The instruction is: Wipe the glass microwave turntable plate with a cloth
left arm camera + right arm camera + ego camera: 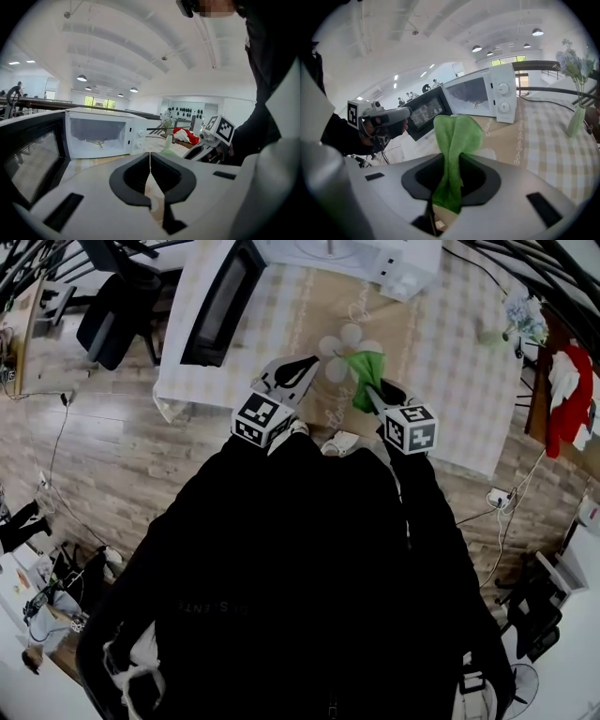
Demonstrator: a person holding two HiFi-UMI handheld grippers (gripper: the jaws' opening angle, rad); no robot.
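Observation:
The glass turntable plate (339, 354) hangs over the table as a faint, clear disc with round bumps. My left gripper (314, 364) is shut on its near-left rim. In the left gripper view the plate (150, 161) shows only as a thin upright line pinched between the jaws of that gripper (151, 180). My right gripper (368, 390) is shut on a green cloth (366, 371), which rests against the plate's right side. In the right gripper view the cloth (457, 140) stands up out of the jaws of that gripper (449, 187), with the left gripper (384, 119) just to the left.
A white microwave (375, 259) stands at the back of the checked tablecloth (469, 381), its dark door (220, 306) swung open to the left. A vase of flowers (520, 320) stands at the table's right edge. A red garment (567, 399) hangs on a chair beyond it.

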